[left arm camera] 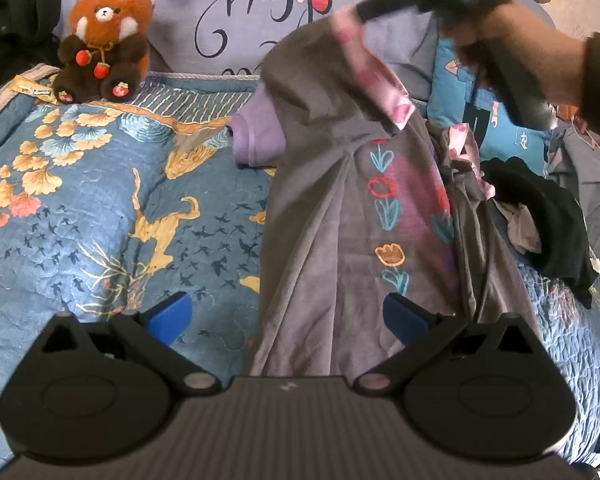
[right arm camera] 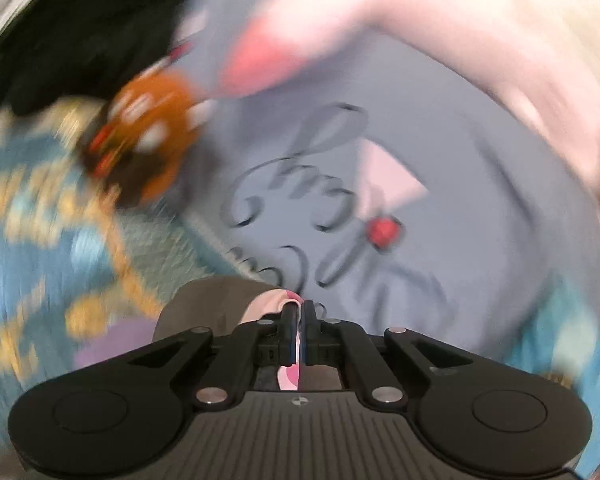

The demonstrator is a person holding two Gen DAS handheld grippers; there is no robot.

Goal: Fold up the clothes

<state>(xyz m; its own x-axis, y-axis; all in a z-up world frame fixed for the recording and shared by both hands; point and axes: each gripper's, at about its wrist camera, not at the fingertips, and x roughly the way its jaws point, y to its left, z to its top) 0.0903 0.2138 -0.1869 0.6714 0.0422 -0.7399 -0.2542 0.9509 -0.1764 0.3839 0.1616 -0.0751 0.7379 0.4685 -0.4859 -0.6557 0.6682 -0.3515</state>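
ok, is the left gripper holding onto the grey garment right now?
No. The left gripper has its jaws spread wide with nothing between them, while the grey garment hangs from the right gripper, whose jaws are clamped on its pink-lined edge.

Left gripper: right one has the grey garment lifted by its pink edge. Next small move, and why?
Probably ease the left gripper forward and close on the hanging grey tulip-embroidered garment. Its jaws stand open with the cloth draped between them, while the right gripper is shut on the pink patterned edge, so a second hold would let it spread.
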